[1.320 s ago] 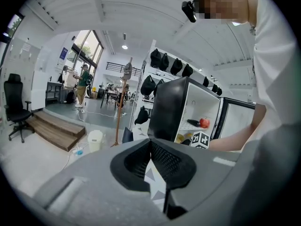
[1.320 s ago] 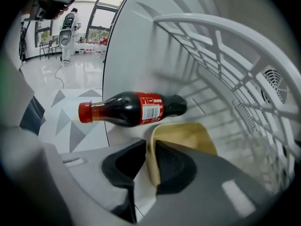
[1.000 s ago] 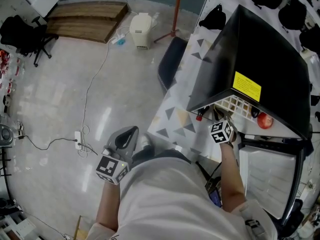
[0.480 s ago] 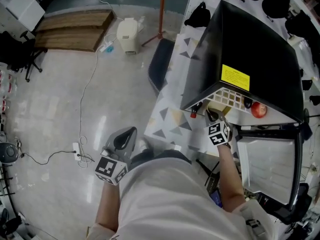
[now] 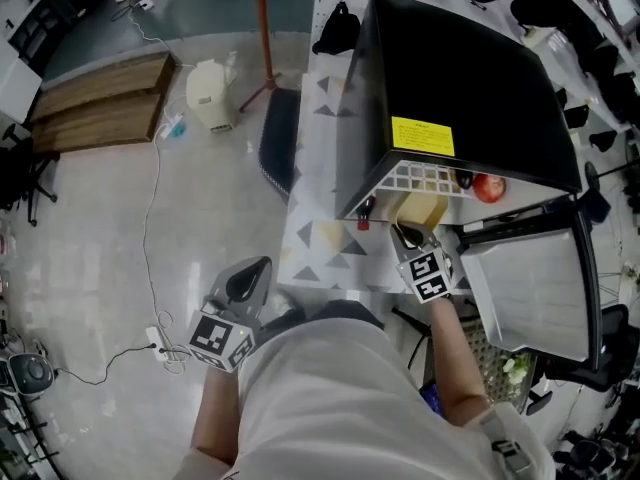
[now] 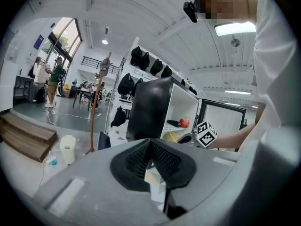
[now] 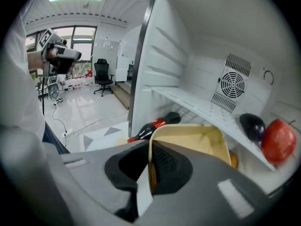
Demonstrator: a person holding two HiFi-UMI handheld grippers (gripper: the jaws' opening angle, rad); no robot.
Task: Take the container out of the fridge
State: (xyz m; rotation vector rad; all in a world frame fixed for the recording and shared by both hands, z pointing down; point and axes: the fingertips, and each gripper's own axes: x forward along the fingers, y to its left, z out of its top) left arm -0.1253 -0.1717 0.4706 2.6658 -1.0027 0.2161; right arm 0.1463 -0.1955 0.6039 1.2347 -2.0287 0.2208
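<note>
1. The step in hand is the pull-out. The right gripper (image 7: 151,147) has just been closing its jaws and is clamped on the near wall of the container (image 7: 197,140), one pad inside the wall and one outside
2. The container is beige and open-topped. It sits on the floor of the fridge (image 5: 460,78), right at the mouth and under the front edge of the wire shelf (image 7: 207,109). Whether it is lifted off the fridge floor I cannot tell
3. The left gripper (image 6: 150,145) hangs out to the person's left, well apart from the fridge. Its jaws meet at the tips with nothing between them
4. The next move, as I judge it, is to draw the container straight back out of the opening. It should stay level and low enough to clear the shelf. It must also stay off the bottle (image 7: 150,128), which lies on its side just beside the container's left wall
5. The fridge door (image 5: 530,288) stands swung wide to the right, so the way out looks free. A bare patch of the patterned counter (image 5: 330,248) lies in front to set it on
6. Count:
   - one fridge
   - one container
   - one dark bottle with a red label
   - one red fruit (image 7: 278,140) and one dark purple one (image 7: 252,126) on the shelf
   - one small orange thing (image 7: 233,160), half hidden behind the container
   - two grippers
</note>
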